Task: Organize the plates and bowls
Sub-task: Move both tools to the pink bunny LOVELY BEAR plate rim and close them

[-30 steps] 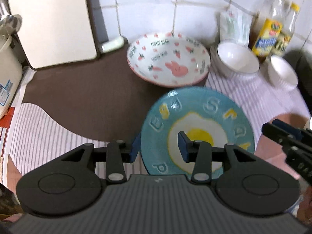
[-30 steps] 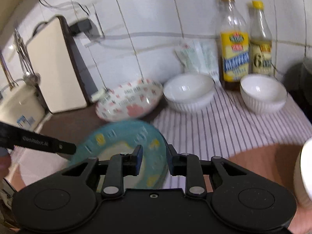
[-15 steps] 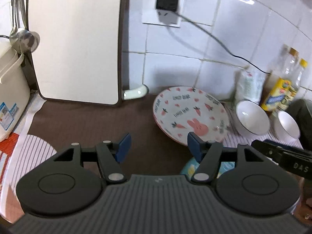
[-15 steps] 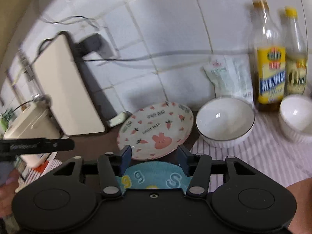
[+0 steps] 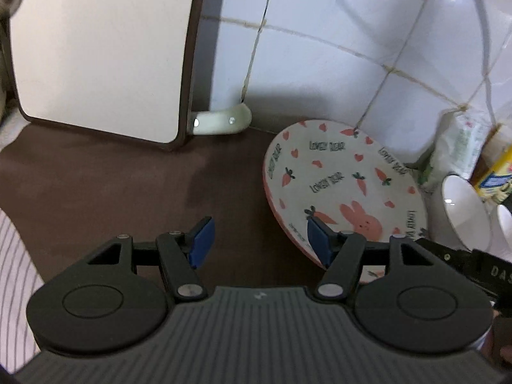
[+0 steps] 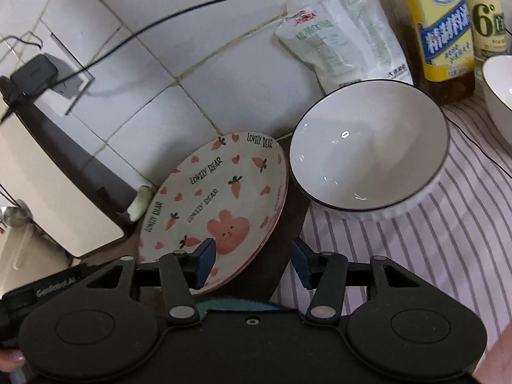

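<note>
A white plate with a pink bunny and carrots (image 5: 345, 185) sits on the brown counter near the tiled wall; it also shows in the right wrist view (image 6: 217, 198). My left gripper (image 5: 259, 243) is open, its right finger over the plate's left rim. My right gripper (image 6: 252, 260) is open, its left finger over the plate's near right rim. A white bowl (image 6: 371, 153) stands right of the plate, a second white bowl (image 6: 499, 92) further right. A sliver of the teal plate (image 6: 236, 305) shows just under my right gripper body.
A white cutting board (image 5: 96, 48) leans on the wall at the left. Two sauce bottles (image 6: 444, 25) and a white pouch (image 6: 342, 32) stand behind the bowls. A striped cloth (image 6: 416, 249) covers the counter on the right. A black cable (image 6: 192, 12) runs along the wall.
Both grippers let go of the teal egg plate, opened wide and moved forward toward the bunny plate. The teal plate has dropped out of view under the grippers.
</note>
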### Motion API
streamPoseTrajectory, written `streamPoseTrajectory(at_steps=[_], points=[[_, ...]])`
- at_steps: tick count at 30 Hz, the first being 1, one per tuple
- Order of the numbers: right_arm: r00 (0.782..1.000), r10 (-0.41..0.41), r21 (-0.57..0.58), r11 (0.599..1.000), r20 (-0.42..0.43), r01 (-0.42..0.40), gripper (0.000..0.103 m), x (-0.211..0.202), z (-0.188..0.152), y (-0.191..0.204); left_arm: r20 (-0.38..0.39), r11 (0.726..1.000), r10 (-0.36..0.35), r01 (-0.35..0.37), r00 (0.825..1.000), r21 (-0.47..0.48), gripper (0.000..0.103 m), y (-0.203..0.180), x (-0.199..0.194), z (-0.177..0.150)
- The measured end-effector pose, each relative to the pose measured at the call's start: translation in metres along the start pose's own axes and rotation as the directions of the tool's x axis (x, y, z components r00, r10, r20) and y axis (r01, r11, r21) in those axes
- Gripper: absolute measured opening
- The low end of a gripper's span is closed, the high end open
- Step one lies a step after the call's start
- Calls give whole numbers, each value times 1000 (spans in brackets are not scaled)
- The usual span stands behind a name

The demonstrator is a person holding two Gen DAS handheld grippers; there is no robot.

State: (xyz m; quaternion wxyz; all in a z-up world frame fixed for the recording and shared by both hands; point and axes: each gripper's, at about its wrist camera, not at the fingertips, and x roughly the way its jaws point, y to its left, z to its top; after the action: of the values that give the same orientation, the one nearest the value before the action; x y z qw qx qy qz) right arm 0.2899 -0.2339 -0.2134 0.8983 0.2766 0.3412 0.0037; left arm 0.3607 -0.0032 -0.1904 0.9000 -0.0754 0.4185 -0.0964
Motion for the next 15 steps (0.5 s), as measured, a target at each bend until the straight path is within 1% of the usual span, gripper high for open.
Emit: streamPoseTrajectory(at_steps=[5, 8, 10, 11, 12, 13, 15], points=[[1000, -10, 16, 1000, -4, 10, 57, 16, -1, 0, -10, 1000, -19, 19, 1000, -15, 60, 3, 20, 6], [1000, -3, 11, 1000, -4, 3, 56, 22, -1, 1, -3, 999, -32, 32, 999, 2, 53, 1, 25, 8], [1000, -2, 3, 1000, 1, 2, 54, 25, 0, 4, -17, 999, -52, 52, 999, -3, 42, 1, 30, 9], [1000, -1, 1, 1000, 0, 1, 49, 26, 0, 4, -25, 998, -61, 61, 998, -10, 38, 2, 32, 10], [1000, -1, 3, 1000, -3, 1, 46, 28, 0, 4, -37, 997, -71, 70, 997, -21, 32, 2, 34, 9], [1000, 0, 5, 1000, -6, 0, 40, 29, 1, 5, -47, 997, -76, 75, 996, -28, 28, 3, 36, 9], [1000, -14, 4, 1000, -3, 14, 37, 31, 1, 5, -47, 994, -100, 98, 994, -47, 23, 4, 37, 8]])
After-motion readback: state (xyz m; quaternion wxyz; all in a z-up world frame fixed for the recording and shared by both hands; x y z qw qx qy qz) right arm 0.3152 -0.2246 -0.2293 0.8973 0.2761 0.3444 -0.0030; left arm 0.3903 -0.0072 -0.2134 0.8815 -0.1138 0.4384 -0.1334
